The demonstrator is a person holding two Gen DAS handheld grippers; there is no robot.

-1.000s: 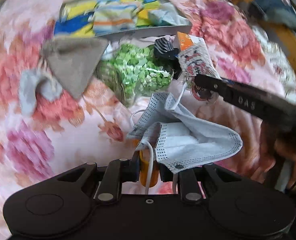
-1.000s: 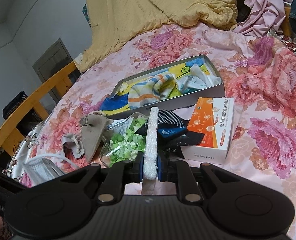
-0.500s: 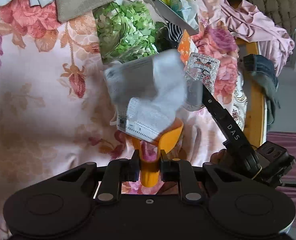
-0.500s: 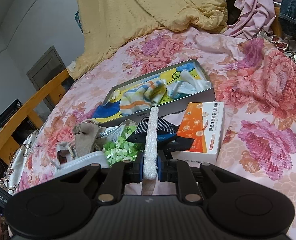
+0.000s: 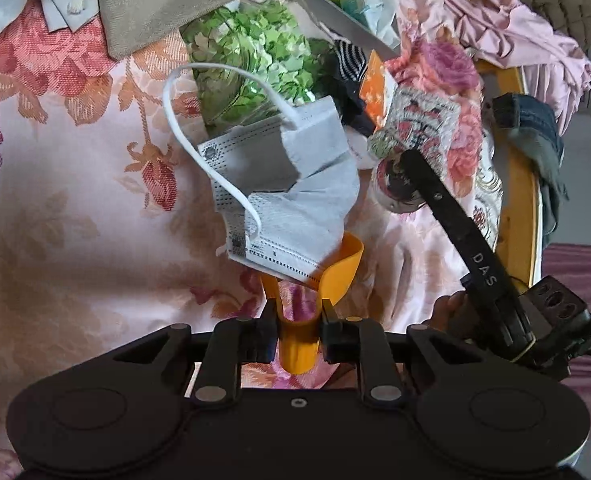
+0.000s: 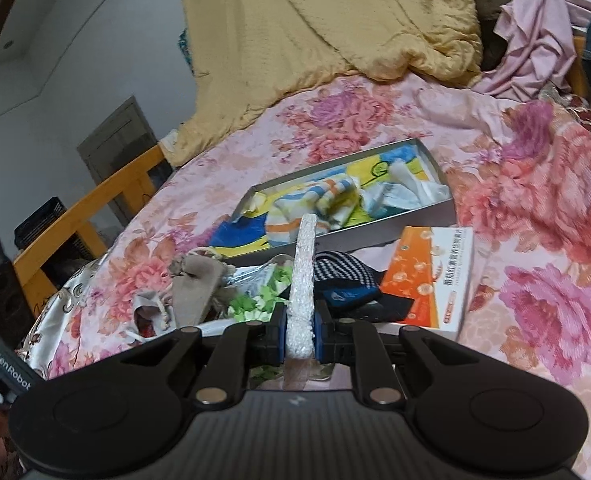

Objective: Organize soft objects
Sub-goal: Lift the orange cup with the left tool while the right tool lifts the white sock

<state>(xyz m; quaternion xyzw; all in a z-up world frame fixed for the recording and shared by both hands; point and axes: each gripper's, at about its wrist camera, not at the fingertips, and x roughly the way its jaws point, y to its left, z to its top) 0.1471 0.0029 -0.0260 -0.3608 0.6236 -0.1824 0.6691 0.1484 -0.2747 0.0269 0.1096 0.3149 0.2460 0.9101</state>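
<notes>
A grey face mask [image 5: 295, 184] with a white ear loop hangs over the flowered bedspread, its lower edge caught in the tips of orange plastic tongs [image 5: 335, 272]. My left gripper [image 5: 297, 332] squeezes those tongs between its pads, and its jaws are opening. My right gripper [image 6: 299, 336] is shut on a flat white patterned pad [image 6: 303, 272], seen edge-on here. In the left wrist view that pad [image 5: 419, 124] shows its printed face just right of the mask. A grey shallow box [image 6: 435, 216] of folded colourful cloths lies beyond.
A clear bag of green paper bits [image 5: 251, 64], a beige drawstring pouch [image 5: 167, 4], a striped sock [image 6: 343, 268] and an orange-white carton [image 6: 427, 280] crowd the space before the box. A yellow blanket [image 6: 327, 20] is heaped behind. A wooden bed rail [image 6: 87, 220] borders the left.
The left gripper has rolled and dropped closer to the bedspread, carrying the mask, which has swung and spread with its ear loop out. The right gripper and its pad have kept still.
</notes>
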